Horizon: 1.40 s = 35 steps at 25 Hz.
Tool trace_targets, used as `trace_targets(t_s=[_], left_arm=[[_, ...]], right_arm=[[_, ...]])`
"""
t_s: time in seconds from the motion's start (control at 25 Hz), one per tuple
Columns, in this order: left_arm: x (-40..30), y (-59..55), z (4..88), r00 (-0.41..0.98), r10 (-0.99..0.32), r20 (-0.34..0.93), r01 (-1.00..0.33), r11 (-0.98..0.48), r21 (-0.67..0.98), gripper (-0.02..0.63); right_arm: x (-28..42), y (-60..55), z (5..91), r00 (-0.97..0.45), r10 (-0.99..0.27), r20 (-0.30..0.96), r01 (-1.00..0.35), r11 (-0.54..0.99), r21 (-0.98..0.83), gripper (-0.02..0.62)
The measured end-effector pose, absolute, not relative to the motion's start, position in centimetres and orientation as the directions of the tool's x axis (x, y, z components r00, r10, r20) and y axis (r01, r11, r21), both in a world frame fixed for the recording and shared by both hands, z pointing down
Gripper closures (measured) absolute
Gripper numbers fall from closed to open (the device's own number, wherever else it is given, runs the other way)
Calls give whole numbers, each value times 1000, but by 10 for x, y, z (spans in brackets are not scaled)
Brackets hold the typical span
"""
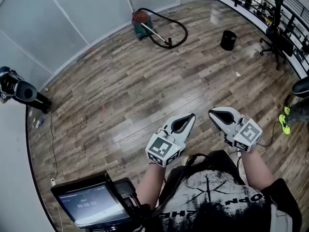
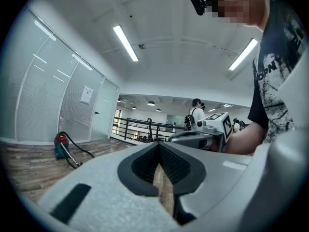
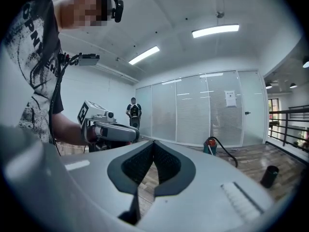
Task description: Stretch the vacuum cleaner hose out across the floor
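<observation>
A: State of each claw?
B: The left claw [image 1: 192, 116] is closed tight, its ribbed pads meeting at the tip with nothing between them. The right claw [image 1: 211, 113] reads the same: closed, empty. Both are held out in front of the body, side by side, tips near each other but apart

A: Where is the vacuum cleaner?
B: In the head view the vacuum cleaner [image 1: 140, 22], red top on a green body, stands far across the wooden floor [image 1: 120, 86] at about 11 o'clock from the claws, close to the glass wall [image 1: 63, 18]. It is well apart from both claws

A: And the hose?
B: The black hose [image 1: 182, 30] leaves the body and curls in one loop on the floor toward 3 o'clock of the machine. The metal tube [image 1: 153, 33] lies slantwise inside the loop and meets the hose at the loop's near side. Not stretched out

A: Other items noted?
B: A black bin [image 1: 228, 40] stands upright at 1 o'clock, right of the loop and not touching it. An office chair [image 1: 276, 35] sits at 2 o'clock by the black railing [image 1: 251, 1]. A screen [image 1: 91, 206] shows at 8 o'clock, near the person's left arm. A dark machine [image 1: 19, 91] stands by the wall at 9 o'clock. In the right gripper view a second person [image 3: 133, 111] stands far off by the glass wall
</observation>
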<state>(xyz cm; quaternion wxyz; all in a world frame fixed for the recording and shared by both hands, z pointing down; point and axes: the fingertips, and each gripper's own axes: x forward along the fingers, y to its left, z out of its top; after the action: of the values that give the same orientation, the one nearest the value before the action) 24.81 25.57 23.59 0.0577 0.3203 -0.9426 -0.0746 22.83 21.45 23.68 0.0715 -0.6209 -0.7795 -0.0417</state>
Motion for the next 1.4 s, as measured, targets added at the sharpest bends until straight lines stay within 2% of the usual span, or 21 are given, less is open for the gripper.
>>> trace_targets(t_s=[0.28,0.6,1.04,1.4], left_arm=[[228,282,236,-801,-597,55,-579,794,185,606],[176,296,241,-831,-551,73,-528,824,204,606],[33,301,231,-865,-487,123,-462,868,183,606],[-56,303,224,-883,-451,127,-427,886,180,606]], right_arm=[[208,241,233,-203,966,160,978,208,-17,589],[146,264,231,-135,985,112,988,141,-54,591],[-1,281,215,-45,999,3,988,45,-151,589],[-86,269,215,-15,1000,-4,988,14,-153,589]])
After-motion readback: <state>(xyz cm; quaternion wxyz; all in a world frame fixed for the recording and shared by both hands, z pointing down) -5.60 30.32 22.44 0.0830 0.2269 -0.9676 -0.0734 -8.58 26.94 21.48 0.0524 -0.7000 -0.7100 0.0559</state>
